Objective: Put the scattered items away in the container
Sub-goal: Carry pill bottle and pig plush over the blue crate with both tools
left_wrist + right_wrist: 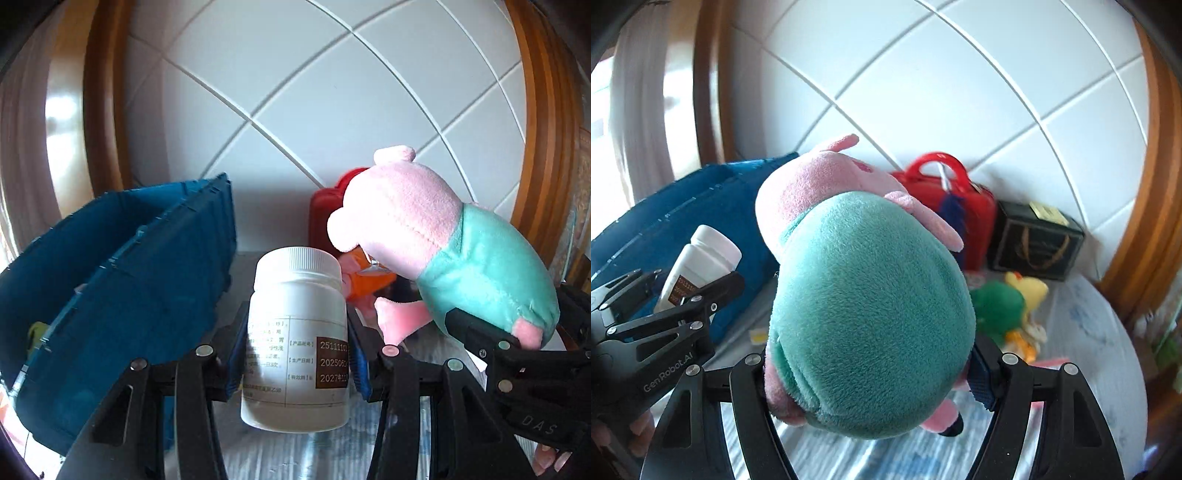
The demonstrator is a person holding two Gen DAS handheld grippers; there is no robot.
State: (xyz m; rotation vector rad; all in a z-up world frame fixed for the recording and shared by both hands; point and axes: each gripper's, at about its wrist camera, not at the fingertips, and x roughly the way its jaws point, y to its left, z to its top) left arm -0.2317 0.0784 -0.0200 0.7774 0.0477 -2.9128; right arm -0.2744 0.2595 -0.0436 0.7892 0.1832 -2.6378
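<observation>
White tiled wall (332, 92) w/ wood frame (539, 110), daylit.

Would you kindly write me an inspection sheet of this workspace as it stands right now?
Surface: pale patterned cloth, partly bare.
Job's things: white bottle and pink-and-teal plush both lifted; blue container at the left, something yellowish inside.
Clutter: red case, dark box, green-and-yellow plush, orange toy lie outside the container.
Grippers: left gripper clamps the bottle's sides; right gripper grips the plush's body.
Cables: nothing seen.
Surroundings: white tiled wall, wooden frames either side.
</observation>
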